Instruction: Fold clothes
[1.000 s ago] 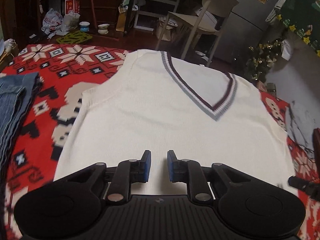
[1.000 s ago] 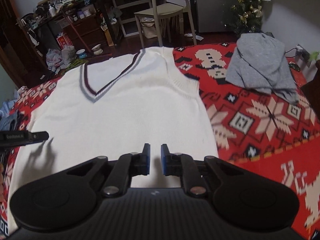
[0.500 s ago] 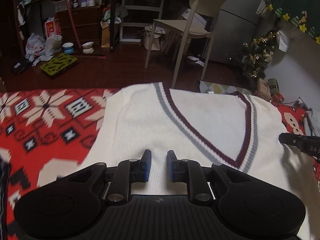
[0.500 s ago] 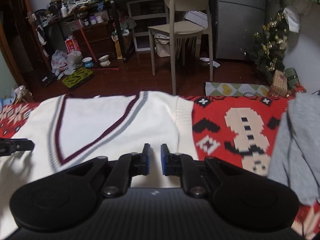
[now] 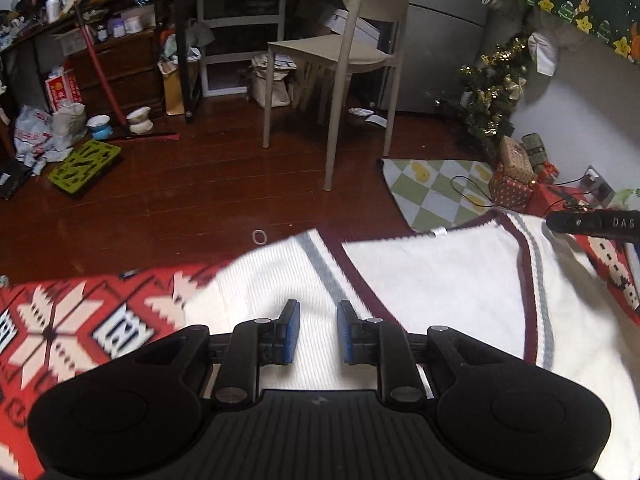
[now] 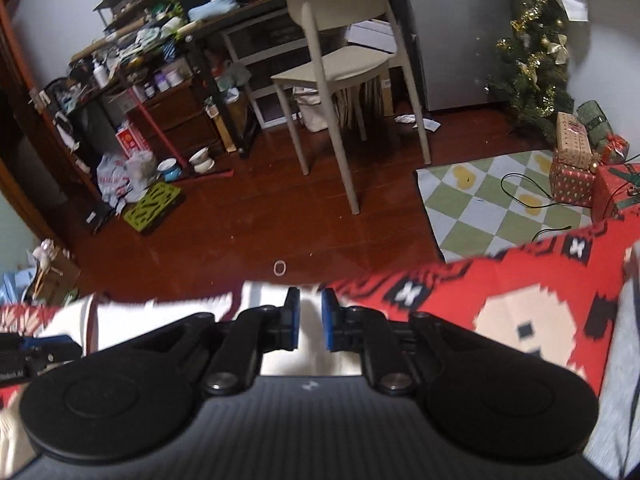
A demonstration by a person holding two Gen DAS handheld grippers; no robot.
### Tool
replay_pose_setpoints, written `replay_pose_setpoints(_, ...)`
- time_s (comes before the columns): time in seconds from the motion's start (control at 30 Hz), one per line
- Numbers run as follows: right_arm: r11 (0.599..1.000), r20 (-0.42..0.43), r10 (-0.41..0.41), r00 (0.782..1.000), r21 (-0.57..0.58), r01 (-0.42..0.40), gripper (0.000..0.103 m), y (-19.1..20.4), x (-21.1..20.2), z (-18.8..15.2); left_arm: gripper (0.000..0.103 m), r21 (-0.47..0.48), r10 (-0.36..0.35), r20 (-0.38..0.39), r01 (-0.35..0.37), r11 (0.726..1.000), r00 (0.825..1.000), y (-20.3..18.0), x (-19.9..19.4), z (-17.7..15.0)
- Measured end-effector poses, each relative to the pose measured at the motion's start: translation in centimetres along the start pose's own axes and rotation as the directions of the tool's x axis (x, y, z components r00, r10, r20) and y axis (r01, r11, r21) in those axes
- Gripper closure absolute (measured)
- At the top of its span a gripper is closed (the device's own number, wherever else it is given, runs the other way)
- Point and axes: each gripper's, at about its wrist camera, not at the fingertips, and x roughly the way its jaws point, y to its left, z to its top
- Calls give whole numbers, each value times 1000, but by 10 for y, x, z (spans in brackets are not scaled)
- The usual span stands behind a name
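The cream V-neck vest is spread flat on the red patterned blanket, its collar at the far edge toward the floor. Both grippers have been carried forward from the hem to the shoulders within the last second. The left gripper is now poised over the left shoulder, the right gripper over the right shoulder strap. Both sets of jaws are narrowly parted and nothing is held. A shoulder grasp appears to be prepared.
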Motion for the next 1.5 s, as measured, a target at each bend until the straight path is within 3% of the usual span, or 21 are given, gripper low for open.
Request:
replay_pose_setpoints(0.17, 998, -68, -12, 998, -64, 7, 91, -6, 23, 14, 84, -42, -56, -9, 56, 998, 998, 17, 9, 14)
replay_pose_setpoints(0.3, 994, -50, -55, 997, -92, 51, 93, 1, 40, 20, 84, -92, -67, -9, 66, 994, 998, 22, 17, 25)
replay_pose_setpoints(0.37, 993, -57, -75, 996, -93, 70, 87, 7, 44, 26, 84, -106, -71, -8, 70, 992, 997, 22, 15, 32)
replay_pose_setpoints(0.43, 992, -44, -50, 998, -121, 44, 85, 12, 42, 31, 82, -82, -71, 17, 72, 994, 997, 22, 8, 38)
replay_pose_setpoints(0.5, 987, -50, 16, 999, -159, -24, 76, 16, 39, 34, 69, -62, -84, 37, 86, 994, 996, 27, 3, 43)
replay_pose_setpoints(0.6, 972, -82, 31, 996, -231, -49, 68, 24, 43, 34, 57, -37, -94, 26, 95, 995, 995, 35, 6, 46)
replay_pose_setpoints(0.8, 944, -116, 11, 993, -325, -48, 64, 48, 65, 29, 55, 78, -64, -24, 66, 995, 998, 29, 24, 38)
replay_pose_setpoints(0.87, 934, -127, 8, 992, -354, -53, 66, 57, 73, 26, 53, 117, -51, -20, 53, 992, 998, 25, 28, 34)
replay_pose_setpoints(0.9, 933, -126, 14, 992, -356, -58, 71, 61, 75, 26, 53, 126, -47, -13, 48, 991, 999, 23, 30, 32)
replay_pose_setpoints(0.93, 932, -125, 20, 992, -358, -64, 88, 65, 76, 25, 53, 114, -53, -6, 53, 992, 999, 23, 31, 32)
replay_pose_setpoints(0.97, 931, -124, 23, 992, -360, -67, 90, 68, 76, 22, 54, 97, -63, 2, 62, 993, 998, 23, 32, 31)
replay_pose_setpoints(1.03, 921, -109, -4, 994, -387, -39, 99, 75, 78, 19, 67, 80, -83, 25, 81, 993, 996, 21, 34, 27)
replay_pose_setpoints(1.07, 920, -95, -11, 995, -391, -27, 100, 76, 79, 18, 86, 90, -85, 43, 81, 993, 995, 18, 32, 26)
replay_pose_setpoints(1.1, 927, -69, -14, 998, -374, -13, 100, 75, 76, 17, 94, 98, -83, 61, 77, 992, 995, 15, 31, 26)
replay_pose_setpoints(1.2, 949, 15, -44, 999, -313, 47, 103, 68, 69, 18, 94, 106, -55, 99, 44, 993, 994, 10, 28, 26)
replay_pose_setpoints(1.33, 956, 11, -82, 997, -282, 82, 103, 59, 74, 17, 92, 63, -28, 95, 22, 998, 995, 13, 33, 26)
replay_pose_setpoints(1.5, 964, -1, -59, 998, -259, 57, 102, 56, 71, 16, 75, 10, -11, 117, 10, 1000, 993, 21, 29, 35)
